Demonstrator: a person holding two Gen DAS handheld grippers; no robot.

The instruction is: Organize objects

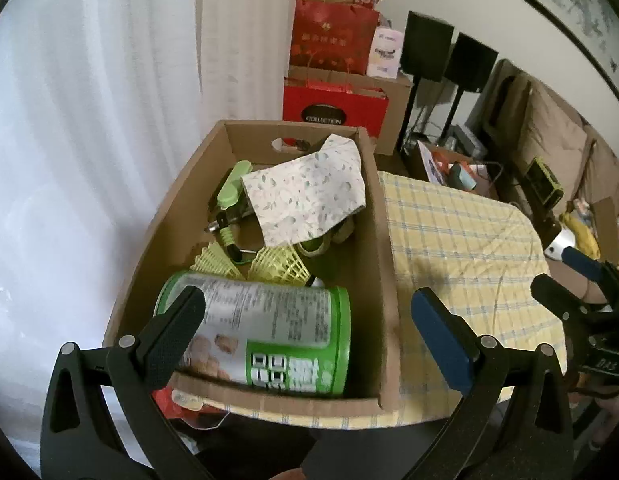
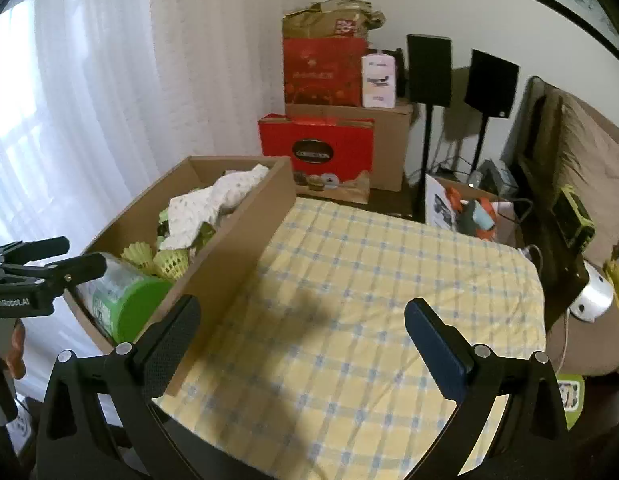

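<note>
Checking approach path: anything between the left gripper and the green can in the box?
Nothing visible. The left gripper is open over the box's near end, and the green can lies on its side directly below, uncovered. The cardboard box wall sits between its fingers, right of the can.

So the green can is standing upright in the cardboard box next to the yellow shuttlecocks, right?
Not quite: the green can lies on its side, as the left wrist view shows. It is in the cardboard box, next to the yellow shuttlecocks.
</note>
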